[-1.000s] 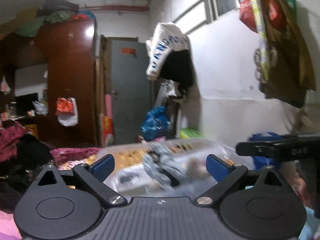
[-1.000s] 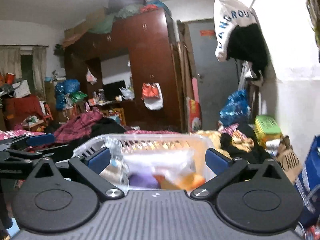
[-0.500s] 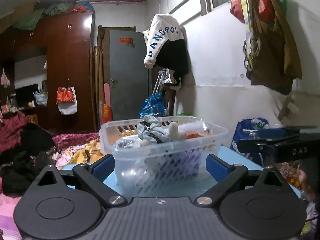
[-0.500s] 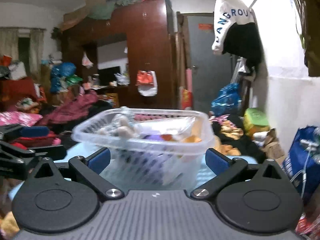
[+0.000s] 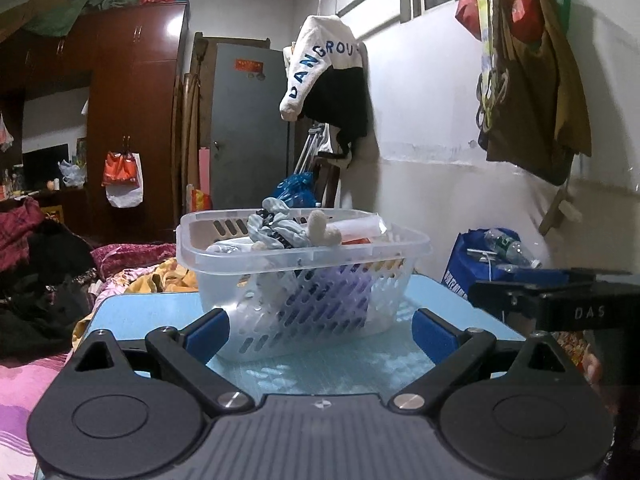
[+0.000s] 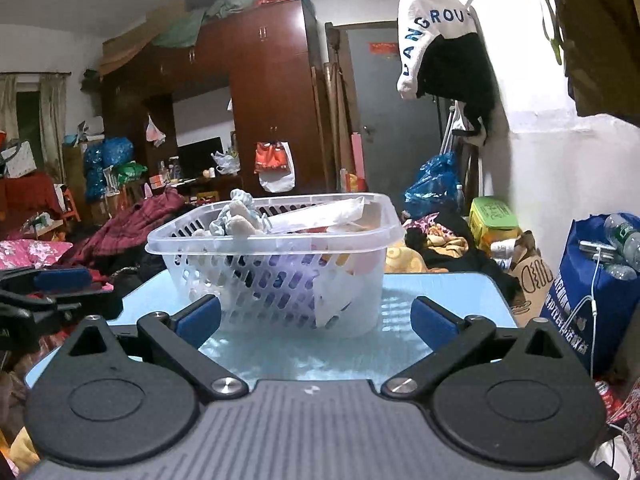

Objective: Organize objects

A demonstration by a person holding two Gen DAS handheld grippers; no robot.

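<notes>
- Your left gripper [image 5: 320, 330] is spread wide, blue pads [image 5: 208, 334] far apart, nothing between them. It sits low over the near edge of the light blue table [image 5: 132, 312].
- Your right gripper [image 6: 318, 320] is likewise wide open and empty, pads [image 6: 434, 322] well apart, level with the table [image 6: 448, 292] top.
- Each gripper shows in the other's view: the right one at the right edge of the left camera [image 5: 560, 304], the left one at the left edge of the right camera [image 6: 52, 292]. So you hold them side by side, both facing the basket.
- The clear plastic basket [image 5: 224, 248] stands upright on the table, about mid-surface, beyond both sets of fingers and touching neither. Slotted walls, wide rim [image 6: 264, 246].
- Contents heaped above the rim: a pale blue-grey patterned cloth bundle [image 5: 276, 228], a small cream soft item [image 5: 322, 228] beside it, a clear plastic packet [image 6: 320, 212] lying across the far side. Purple and orange items show through the slots lower down; you cannot tell what they are.
- Surroundings: dark red wardrobe [image 6: 272, 92], grey door [image 5: 248, 120], white garment with blue lettering [image 5: 320, 64] hanging on the wall, blue bag [image 6: 592, 292] on the floor to the right of the table, piles of clothing [image 5: 36, 276] to the left.
</notes>
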